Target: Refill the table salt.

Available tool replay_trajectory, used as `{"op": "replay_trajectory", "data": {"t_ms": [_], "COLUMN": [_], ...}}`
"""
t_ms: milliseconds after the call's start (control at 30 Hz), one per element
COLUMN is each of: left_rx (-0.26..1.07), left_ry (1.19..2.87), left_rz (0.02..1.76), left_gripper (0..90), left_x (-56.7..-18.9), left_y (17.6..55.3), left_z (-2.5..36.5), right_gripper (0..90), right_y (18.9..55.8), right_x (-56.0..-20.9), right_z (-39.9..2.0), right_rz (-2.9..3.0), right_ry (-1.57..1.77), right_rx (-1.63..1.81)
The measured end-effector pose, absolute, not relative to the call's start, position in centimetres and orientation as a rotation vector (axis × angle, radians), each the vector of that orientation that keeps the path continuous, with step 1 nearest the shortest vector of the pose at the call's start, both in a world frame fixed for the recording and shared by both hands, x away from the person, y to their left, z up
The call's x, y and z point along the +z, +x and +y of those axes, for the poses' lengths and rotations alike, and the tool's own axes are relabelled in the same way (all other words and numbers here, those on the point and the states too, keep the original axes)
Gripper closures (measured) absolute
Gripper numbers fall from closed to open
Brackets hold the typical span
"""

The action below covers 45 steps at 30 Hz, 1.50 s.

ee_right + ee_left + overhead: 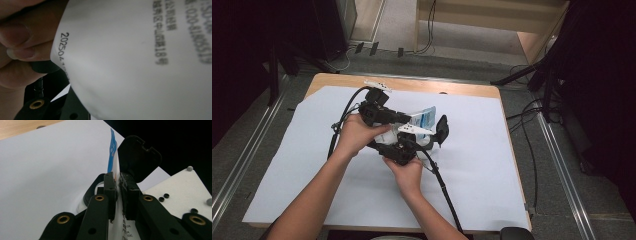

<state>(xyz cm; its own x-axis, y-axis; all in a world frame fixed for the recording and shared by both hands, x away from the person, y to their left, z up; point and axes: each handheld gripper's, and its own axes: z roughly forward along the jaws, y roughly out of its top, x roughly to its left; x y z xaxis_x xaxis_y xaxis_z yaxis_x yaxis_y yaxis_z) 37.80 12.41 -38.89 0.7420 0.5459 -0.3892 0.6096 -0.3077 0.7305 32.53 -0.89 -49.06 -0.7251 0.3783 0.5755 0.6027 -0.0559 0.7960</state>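
Above the white paper, the left gripper pinches the tube tight, but it could slip if the right gripper, whose hold I cannot tell, tugs.

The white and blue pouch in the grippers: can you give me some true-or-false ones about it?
1. The left gripper pinches the white and blue pouch between its fingers. True.
2. The pouch lies flat on the white paper. False: it is held up above the paper.
3. The pouch has printed writing. True, black print shows in the right gripper view.
4. The pouch is red. False: it is white with blue.
5. A wooden table edge shows beyond the paper. True.
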Motion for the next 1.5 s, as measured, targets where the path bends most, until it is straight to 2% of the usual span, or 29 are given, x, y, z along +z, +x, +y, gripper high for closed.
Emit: {"op": "replay_trajectory", "data": {"t_ms": [1500], "left_rx": [-0.082], "left_ry": [1.945], "left_rz": [0.903], "left_gripper": [85.0], "left_x": [-38.65], "left_y": [37.59], "left_z": [12.24], "right_gripper": [67.4], "right_y": [32.60], "right_x": [-49.14], "right_z": [-0.83], "right_rz": [-1.938], "right_ry": [-1.082], "right_rx": [-1.911]}}
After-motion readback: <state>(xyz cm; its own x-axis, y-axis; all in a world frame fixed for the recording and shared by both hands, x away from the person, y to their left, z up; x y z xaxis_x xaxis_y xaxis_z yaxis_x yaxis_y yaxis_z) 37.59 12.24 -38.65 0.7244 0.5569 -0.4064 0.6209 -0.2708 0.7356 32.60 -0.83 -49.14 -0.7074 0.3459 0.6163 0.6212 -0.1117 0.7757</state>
